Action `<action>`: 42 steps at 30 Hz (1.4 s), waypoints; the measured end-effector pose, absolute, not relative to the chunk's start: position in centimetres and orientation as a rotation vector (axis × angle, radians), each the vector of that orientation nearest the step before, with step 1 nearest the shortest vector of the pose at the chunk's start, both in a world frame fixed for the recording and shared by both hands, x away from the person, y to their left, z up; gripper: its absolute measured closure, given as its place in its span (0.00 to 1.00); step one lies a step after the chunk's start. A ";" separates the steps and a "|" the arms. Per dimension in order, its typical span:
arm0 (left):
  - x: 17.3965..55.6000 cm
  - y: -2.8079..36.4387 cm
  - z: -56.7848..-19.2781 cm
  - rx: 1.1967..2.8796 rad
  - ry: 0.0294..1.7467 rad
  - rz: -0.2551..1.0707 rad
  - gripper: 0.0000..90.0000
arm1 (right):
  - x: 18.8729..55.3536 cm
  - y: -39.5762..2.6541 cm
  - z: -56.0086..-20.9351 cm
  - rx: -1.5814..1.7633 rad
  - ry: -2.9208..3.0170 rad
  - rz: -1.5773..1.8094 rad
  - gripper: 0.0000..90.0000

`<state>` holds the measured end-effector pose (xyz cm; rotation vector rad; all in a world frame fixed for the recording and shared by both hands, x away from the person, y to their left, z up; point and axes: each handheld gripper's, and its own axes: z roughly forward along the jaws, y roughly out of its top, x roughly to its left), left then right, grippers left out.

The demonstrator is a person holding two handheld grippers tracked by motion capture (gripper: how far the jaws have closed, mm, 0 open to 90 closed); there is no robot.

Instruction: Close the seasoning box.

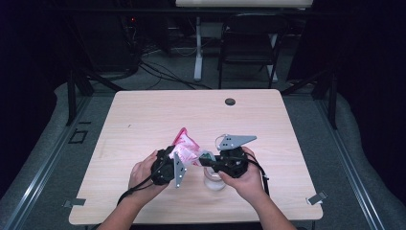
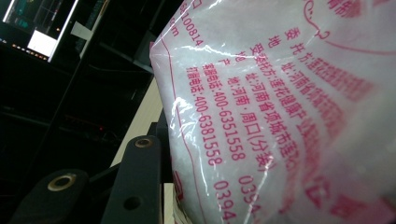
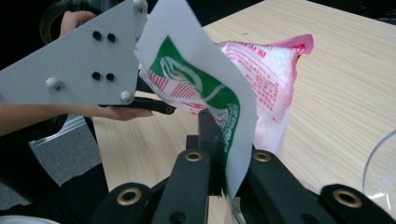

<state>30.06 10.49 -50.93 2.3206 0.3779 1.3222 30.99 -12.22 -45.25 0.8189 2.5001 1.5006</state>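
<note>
A person stands at a pale wooden counter (image 1: pixel 143 115), a gripper in each hand, holding a clear plastic bag (image 1: pixel 186 147) printed in pink and filled with white granules. The bag is lifted above the near middle of the counter, between the two grippers.

Seen close in the left gripper view, the bag (image 2: pixel 280 107) carries pink Chinese characters and the digits "400-6351558"; a second row beginning "0394" runs off the frame. The left gripper (image 1: pixel 167 167) has its fingers partly open around the bag's lower end, pressing on it.

The right gripper (image 1: pixel 225 160) has its fingers closed tight on a torn white flap (image 3: pixel 219 93) of the bag, printed with a green band and red stripes; its small writing is too blurred to read. That view also shows the grey plate of the left gripper and the pink-edged top corner of the bag.

A clear glass jar (image 1: pixel 214 179) stands on the counter just under the right gripper; its rim (image 3: pixel 380 168) curves in at the edge of the right gripper view.

From above, bare counter stretches wide to the far edge, broken by a small dark round cap (image 1: pixel 230 101). Beyond stand a folding chair (image 1: pixel 249 43) and cables on the floor.
</note>
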 end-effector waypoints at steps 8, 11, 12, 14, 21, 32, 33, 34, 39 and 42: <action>30.3 10.1 -50.4 2.334 0.338 1.368 0.71 | 31.1 -12.7 -45.1 0.828 2.502 1.512 1.00; 30.3 10.1 -50.1 2.352 0.313 1.389 0.71 | 31.2 -12.9 -45.2 0.826 2.507 1.512 1.00; 30.3 10.0 -50.1 2.350 0.312 1.387 0.71 | 31.2 -12.9 -45.2 0.828 2.505 1.514 1.00; 30.3 10.0 -50.1 2.354 0.314 1.388 0.71 | 31.2 -13.0 -45.2 0.835 2.505 1.516 1.00; 30.4 9.9 -50.0 2.353 0.289 1.426 0.71 | 31.3 -13.1 -45.4 0.832 2.519 1.510 1.00; 30.3 9.6 -49.6 2.364 0.248 1.491 0.71 | 31.3 -13.3 -45.4 0.835 2.521 1.510 1.00; 30.4 9.6 -49.5 2.363 0.242 1.498 0.71 | 31.4 -13.3 -45.4 0.829 2.524 1.506 1.00; 30.4 9.6 -49.5 2.364 0.238 1.502 0.71 | 31.4 -13.4 -45.4 0.832 2.522 1.510 1.00; 30.4 9.4 -49.5 2.363 0.224 1.513 0.71 | 31.4 -13.5 -45.4 0.830 2.525 1.507 1.00; 30.3 9.3 -49.4 2.372 0.218 1.522 0.71 | 31.4 -13.6 -45.4 0.836 2.526 1.509 1.00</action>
